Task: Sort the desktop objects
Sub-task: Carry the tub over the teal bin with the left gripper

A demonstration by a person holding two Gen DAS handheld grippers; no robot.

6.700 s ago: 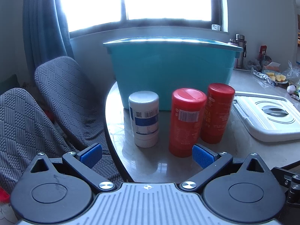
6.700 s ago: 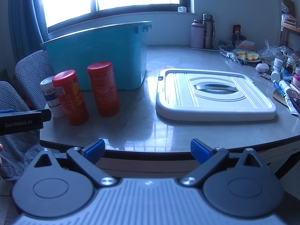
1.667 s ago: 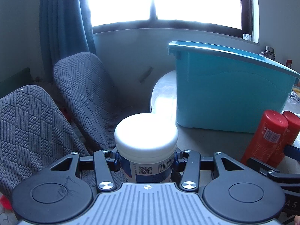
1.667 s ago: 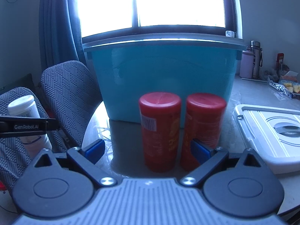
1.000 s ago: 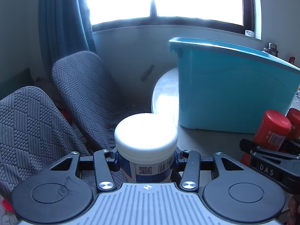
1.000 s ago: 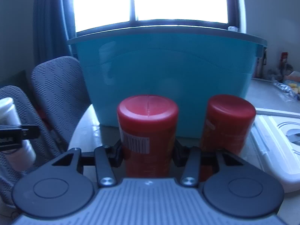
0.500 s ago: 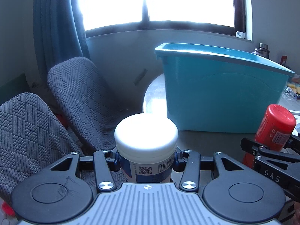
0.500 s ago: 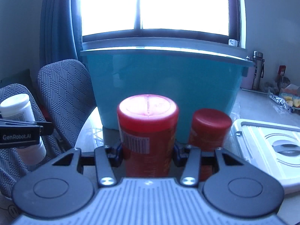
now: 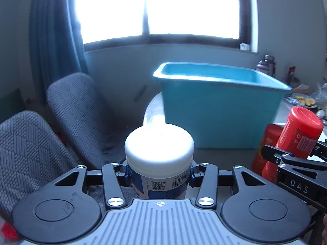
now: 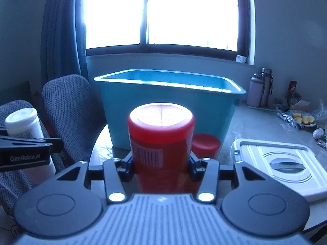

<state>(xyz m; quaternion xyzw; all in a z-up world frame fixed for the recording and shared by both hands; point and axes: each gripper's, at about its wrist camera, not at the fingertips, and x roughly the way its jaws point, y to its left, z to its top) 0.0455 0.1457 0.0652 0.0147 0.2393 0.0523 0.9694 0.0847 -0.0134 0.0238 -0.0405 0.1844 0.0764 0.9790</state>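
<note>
Standing at the back of the round grey table (image 10: 257, 126), the open teal storage bin (image 10: 169, 110) is the largest thing in both wrist views; its inside shows from above and nothing can be made out in it. Two grey quilted chairs (image 9: 67, 110) sit left of the table, under a bright window (image 10: 161, 12) with a dark blue curtain (image 9: 53, 30) at its left side. The bin's white lid (image 10: 280, 163) lies flat on the table to the right of the bin, well apart from it.

The left gripper (image 9: 159, 175) is clamped on a white canister (image 9: 159, 159) with a blue label, a barcode and a QR code; the pads press its sides below the white cap, and it stands upright, held off the table short of the bin's near left corner. The right gripper (image 10: 160, 168) is clamped the same way on a red canister (image 10: 160, 143) with a barcode label, upright and lifted, in front of the bin's near wall. In the left wrist view this red canister appears tilted at the right edge, gripped by the black jaws marked DAS.

A second red canister (image 10: 205, 145) stands on the table just behind and right of the held one, close to the bin's wall. Two drink bottles (image 10: 259, 89) stand by the far wall, and a plate of cut fruit (image 10: 302, 119) lies among wrappers at the right edge.
</note>
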